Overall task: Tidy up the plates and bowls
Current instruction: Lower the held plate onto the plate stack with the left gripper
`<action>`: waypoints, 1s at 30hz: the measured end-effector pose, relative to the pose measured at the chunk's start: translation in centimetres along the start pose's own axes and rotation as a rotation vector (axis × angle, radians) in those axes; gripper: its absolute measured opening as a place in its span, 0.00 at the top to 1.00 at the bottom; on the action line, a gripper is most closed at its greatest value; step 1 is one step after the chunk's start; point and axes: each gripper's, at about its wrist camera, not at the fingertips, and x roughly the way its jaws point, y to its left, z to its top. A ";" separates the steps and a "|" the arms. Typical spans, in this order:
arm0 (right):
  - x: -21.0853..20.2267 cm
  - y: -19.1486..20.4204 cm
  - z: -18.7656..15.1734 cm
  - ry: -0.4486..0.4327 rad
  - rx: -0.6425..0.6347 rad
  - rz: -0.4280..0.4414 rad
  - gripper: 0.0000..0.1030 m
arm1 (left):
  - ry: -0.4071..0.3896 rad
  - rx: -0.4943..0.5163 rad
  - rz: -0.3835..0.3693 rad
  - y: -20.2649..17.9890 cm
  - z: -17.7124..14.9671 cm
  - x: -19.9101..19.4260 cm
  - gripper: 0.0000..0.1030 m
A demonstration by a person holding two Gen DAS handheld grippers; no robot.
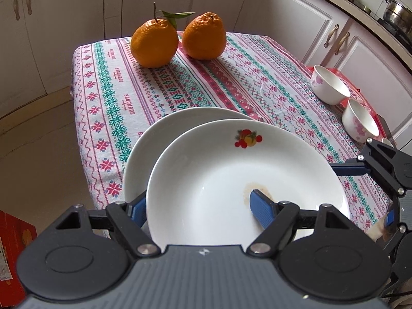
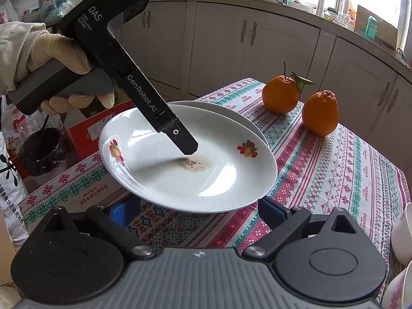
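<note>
The left tongs (image 1: 198, 206) clamp the rim of the upper plate (image 1: 231, 170) — tilted over a second plate (image 1: 154, 139); the right tongs (image 2: 198, 209) gape wide, holding nothing.

The plate (image 1: 231, 180) and the two bowls (image 1: 331, 85) look like glazed white ceramic, smooth and glossy, the plate with a dull brown stain (image 2: 195, 163). A woven, matt cloth (image 1: 180, 82) covers the worktop, and the oranges (image 1: 154, 42) have pebbled, faintly shiny peel. The left gripper (image 1: 199, 208) is matt black plastic with ribbed blue pads (image 1: 261, 207) and bright metal pins; the pot (image 1: 397, 15) is polished steel.
</note>
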 end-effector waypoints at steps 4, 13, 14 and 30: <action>0.1 0.0 0.0 -0.002 -0.001 0.005 0.03 | -0.009 -0.015 -0.001 0.1 -0.2 -0.5 0.23; 0.1 0.0 -0.1 -0.010 -0.003 0.003 0.03 | -0.023 -0.041 -0.006 0.3 -0.5 -1.3 0.23; 0.1 0.0 -0.1 -0.010 -0.005 0.002 0.03 | -0.024 -0.043 -0.006 0.3 -0.5 -1.3 0.23; 0.0 0.2 -0.4 -0.026 -0.018 0.000 0.03 | -0.045 -0.082 0.003 0.5 -0.9 -2.4 0.23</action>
